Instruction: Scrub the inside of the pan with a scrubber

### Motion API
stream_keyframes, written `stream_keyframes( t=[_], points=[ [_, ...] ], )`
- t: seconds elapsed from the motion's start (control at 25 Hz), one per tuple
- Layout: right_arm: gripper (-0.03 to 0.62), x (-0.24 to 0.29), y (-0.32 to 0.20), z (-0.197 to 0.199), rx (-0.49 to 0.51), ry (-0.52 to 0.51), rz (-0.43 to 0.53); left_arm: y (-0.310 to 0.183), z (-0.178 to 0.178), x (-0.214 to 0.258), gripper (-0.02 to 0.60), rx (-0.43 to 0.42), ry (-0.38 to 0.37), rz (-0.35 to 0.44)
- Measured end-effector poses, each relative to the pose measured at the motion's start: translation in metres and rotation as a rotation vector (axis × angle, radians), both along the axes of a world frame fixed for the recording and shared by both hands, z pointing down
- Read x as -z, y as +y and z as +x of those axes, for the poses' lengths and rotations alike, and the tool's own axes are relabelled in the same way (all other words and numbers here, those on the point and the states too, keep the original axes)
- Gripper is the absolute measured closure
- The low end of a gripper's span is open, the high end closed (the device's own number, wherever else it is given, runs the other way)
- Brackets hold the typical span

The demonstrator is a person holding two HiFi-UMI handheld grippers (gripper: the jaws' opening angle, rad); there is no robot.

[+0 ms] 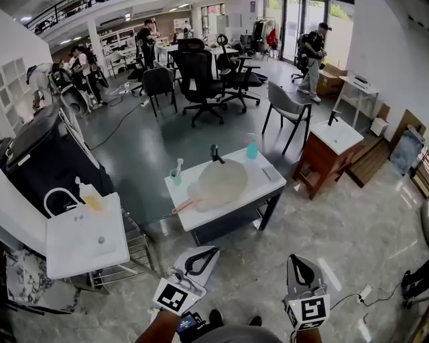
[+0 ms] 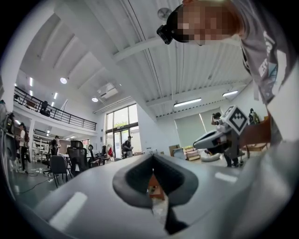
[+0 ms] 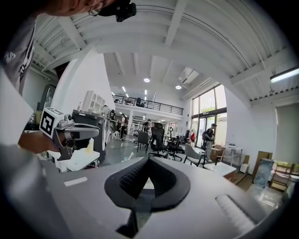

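Your head camera looks forward and steeply down across the open office floor. The left gripper point(image 1: 213, 250) and right gripper point(image 1: 293, 257) sit close at its bottom edge, and the white table point(image 1: 265, 182) stands well ahead of them. Each gripper's camera rides just behind its own jaws and faces roughly level along them into the room, so the jaws fill the lower frame. The left gripper view catches the right gripper at its right side; the right gripper view catches the left gripper at its left side. All three views share the black office chairs point(image 1: 201, 77) and the person point(image 1: 312, 53) by the glass doors point(image 1: 295, 20), far off.
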State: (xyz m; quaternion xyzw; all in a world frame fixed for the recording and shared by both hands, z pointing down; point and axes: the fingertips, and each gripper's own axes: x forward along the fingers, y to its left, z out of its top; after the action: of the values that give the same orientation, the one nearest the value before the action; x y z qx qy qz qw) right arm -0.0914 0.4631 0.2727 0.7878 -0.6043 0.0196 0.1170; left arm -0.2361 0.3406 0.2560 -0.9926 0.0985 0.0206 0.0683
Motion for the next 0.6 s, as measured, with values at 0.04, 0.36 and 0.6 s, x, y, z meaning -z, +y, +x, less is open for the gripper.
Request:
stream_keyframes(
  t=[0.04,0.36,0.6],
  points=[
    [0.592,0.0,-0.002,0.0,-0.006,-0.007,0.003,-0.002,0.0,-0.001,0.58,-0.004,0.0,-0.002],
    [0.592,-0.002,-0.025,-0.004,-0.051,-0.02,0.014,-0.03,-0.005,-0.004,0.58,-0.04,-0.002,-0.007],
    [0.592,0.004,-0.036,-0.01,-0.079,-0.018,0.014,-0.042,-0.009,0.0,0.58,-0.067,0.012,-0.007]
  ],
)
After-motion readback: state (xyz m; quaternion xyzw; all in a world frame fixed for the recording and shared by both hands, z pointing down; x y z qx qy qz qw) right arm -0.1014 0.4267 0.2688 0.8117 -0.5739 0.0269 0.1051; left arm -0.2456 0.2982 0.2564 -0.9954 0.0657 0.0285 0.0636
